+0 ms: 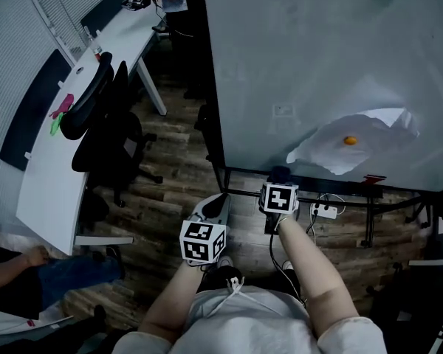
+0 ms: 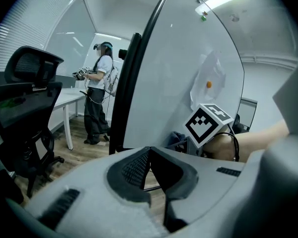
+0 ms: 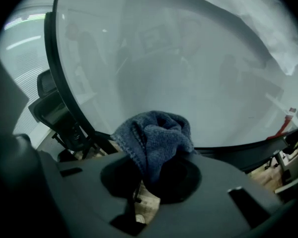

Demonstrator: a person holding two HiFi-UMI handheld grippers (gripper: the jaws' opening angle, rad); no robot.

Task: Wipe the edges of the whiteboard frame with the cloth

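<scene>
Our right claw point(image 3: 154, 175) pinches the cloth point(image 3: 156, 138), a bunched blue rag that stands proud of the jaws so that fabric, not plastic, meets whatever we press it against. We hold it low, near the lower left corner of the whiteboard point(image 1: 295, 65), with the rag pointing at the black frame point(image 3: 238, 150) along the bottom edge. That looks like a sensible place to begin or carry on a pass along that rail. From the head view the rag sits just at the bottom edge, but we cannot tell whether it is actually touching the frame or hovering just off it.

Our left claw point(image 2: 149, 155) has its jaws pressed together with nothing between them. It hangs below and to the left of the right claw, well clear of the board, probably parked there so it does not get in the way of the wiping.

A sheet of paper point(image 1: 354, 142) is pinned near the board's bottom edge by an orange magnet point(image 1: 350, 140). We judge that a sweep to the right along the rail should stay on the frame, so the rag does not snag the sheet's lower corner.
</scene>
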